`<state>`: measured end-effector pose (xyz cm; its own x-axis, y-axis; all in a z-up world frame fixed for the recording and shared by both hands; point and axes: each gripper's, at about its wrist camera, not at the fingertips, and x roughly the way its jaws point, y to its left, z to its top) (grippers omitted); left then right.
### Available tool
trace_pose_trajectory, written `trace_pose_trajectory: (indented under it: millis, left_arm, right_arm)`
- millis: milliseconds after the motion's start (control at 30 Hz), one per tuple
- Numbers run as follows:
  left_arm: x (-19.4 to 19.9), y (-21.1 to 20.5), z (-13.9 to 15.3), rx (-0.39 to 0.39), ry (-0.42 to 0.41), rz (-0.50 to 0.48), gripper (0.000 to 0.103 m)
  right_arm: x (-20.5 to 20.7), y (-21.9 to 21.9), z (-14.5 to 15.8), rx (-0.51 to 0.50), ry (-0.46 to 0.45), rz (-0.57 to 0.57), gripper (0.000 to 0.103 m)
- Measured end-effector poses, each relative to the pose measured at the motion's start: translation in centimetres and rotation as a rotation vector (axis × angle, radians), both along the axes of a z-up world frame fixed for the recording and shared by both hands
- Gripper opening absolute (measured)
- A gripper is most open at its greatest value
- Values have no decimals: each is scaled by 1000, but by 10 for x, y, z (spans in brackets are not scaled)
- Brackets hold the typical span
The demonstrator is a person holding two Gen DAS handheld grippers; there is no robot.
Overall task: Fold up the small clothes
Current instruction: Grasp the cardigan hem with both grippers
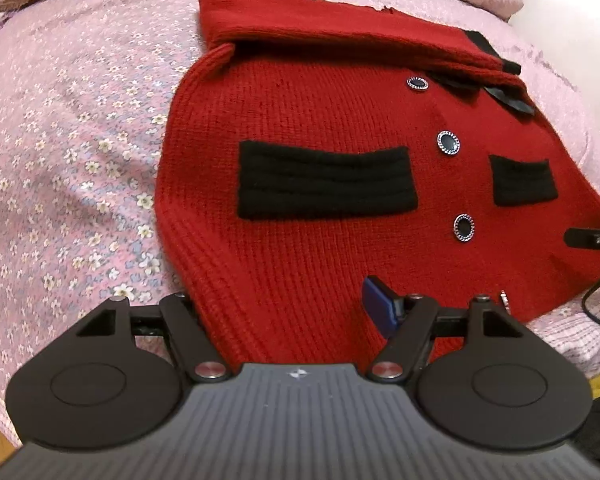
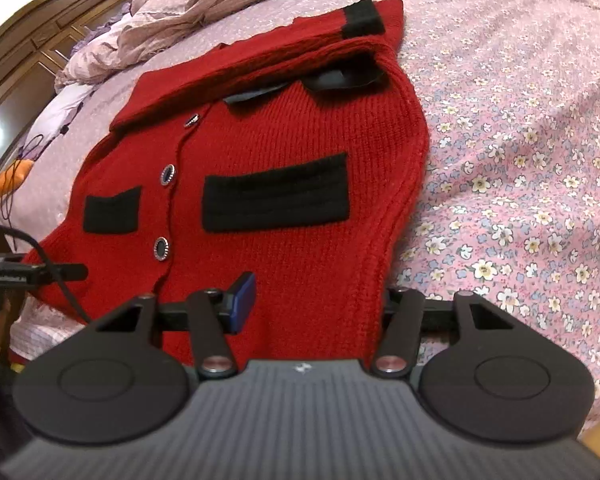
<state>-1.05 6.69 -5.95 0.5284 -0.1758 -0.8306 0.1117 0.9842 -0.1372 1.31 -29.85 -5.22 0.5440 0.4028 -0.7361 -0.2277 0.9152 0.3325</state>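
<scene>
A small red knit cardigan (image 1: 332, 120) with black pockets and dark round buttons lies flat on the bed; its sleeves are folded across the top. It also shows in the right wrist view (image 2: 300, 132). My left gripper (image 1: 292, 316) is at the hem's left corner, jaws wide apart, with the hem between them; one blue pad (image 1: 380, 304) shows and the other is hidden under the knit. My right gripper (image 2: 312, 308) is at the hem's right corner, jaws wide apart, one blue pad (image 2: 244, 296) showing on the knit.
The bed has a pink floral sheet (image 1: 68, 160). A crumpled pink quilt (image 2: 188, 4) lies at the head. A wooden headboard (image 2: 40, 36) stands at the far left. The other gripper and its cable (image 2: 24, 272) show at the left edge.
</scene>
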Motion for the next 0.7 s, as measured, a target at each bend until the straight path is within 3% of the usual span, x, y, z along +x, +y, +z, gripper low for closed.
trace_pose_trajectory:
  millis: [200,367,500,567,633,700]
  left_arm:
    - [11,-1,-10,-15,22,-6,75]
    - [4,0,-8,-99,64,-20,75]
    - [-3,2,-10,-118,56,-6,74]
    - [-2,2,-9,-102,53,18,63]
    - [1,0,-9,-71,47,46,41]
    - [-1,9,-10,-85,51,85,26]
  right_arm:
    - [1,0,-2,2,3,6,56]
    - [0,1,-2,-7,-12,25,56]
    - [-1,0,-3,5,-19,16,56]
    - [-1,0,-3,3,-23,19,56]
    - [-2,0,-3,10,-27,10,52]
    - [-2,-1,-3,-8,-24,-18,33]
